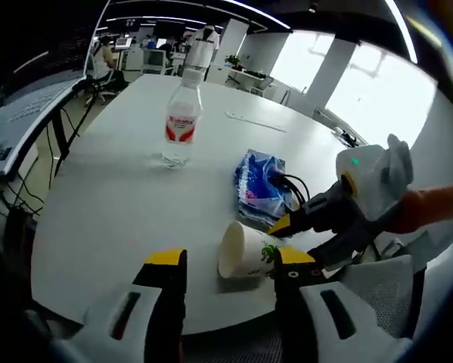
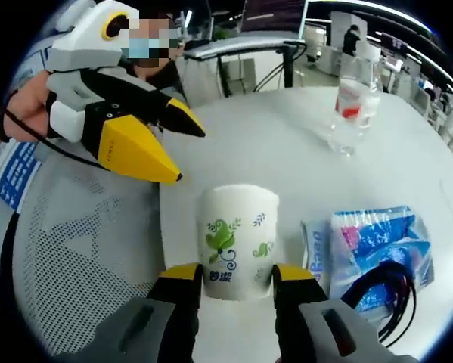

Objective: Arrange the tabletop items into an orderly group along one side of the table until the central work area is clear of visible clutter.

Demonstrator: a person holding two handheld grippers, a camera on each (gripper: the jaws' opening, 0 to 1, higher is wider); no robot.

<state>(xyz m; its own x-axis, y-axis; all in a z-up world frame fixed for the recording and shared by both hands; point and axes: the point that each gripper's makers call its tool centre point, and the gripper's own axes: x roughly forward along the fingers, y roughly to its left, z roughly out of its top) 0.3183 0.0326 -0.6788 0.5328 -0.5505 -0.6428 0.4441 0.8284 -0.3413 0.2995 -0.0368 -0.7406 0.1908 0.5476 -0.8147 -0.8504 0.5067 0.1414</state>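
On a white round table (image 1: 120, 197) in an open office, right claw (image 2: 236, 278) grasping paper cup (image 2: 237, 234), left claw (image 1: 230, 265) released.

The right gripper (image 2: 235, 281) has its jaws set on either side of the paper cup (image 2: 237, 240), at its lower end. The left gripper (image 2: 159, 144), jaws apart, sits up and left of the cup. A blue packet (image 2: 377, 246) lies just right; a water bottle (image 2: 355, 94) stands far ahead-right on the white bench (image 2: 279, 144).
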